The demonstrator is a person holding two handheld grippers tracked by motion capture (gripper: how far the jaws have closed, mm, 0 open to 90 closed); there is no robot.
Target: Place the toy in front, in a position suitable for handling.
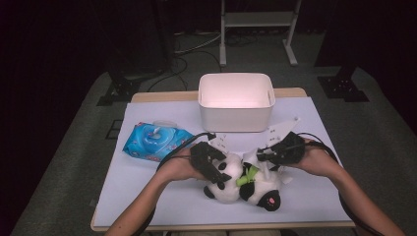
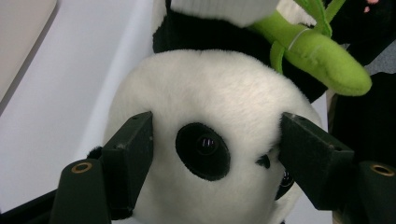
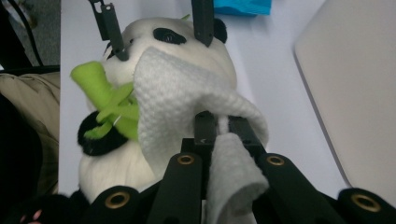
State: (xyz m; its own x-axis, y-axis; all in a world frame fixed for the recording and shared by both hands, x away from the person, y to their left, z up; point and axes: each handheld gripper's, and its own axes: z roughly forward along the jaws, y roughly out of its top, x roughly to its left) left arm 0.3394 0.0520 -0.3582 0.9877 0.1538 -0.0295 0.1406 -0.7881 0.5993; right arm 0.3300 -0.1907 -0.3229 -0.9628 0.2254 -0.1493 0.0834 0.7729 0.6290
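In the high view the plush panda (image 1: 243,184) lies on the white worktop (image 1: 157,191) between both hands, held steady for wiping. In the left gripper view the left claw (image 2: 215,154) presses its jaws on the furry, round head. In the right gripper view the right claw (image 3: 223,128) is pinched tight on a soft, dimpled wipe (image 3: 182,98) draped over the panda.

My wipe (image 3: 187,100) hides part of the panda's (image 3: 154,56) face. In my left gripper view, the panda's body and green stalk (image 2: 322,58) run past the top edge.
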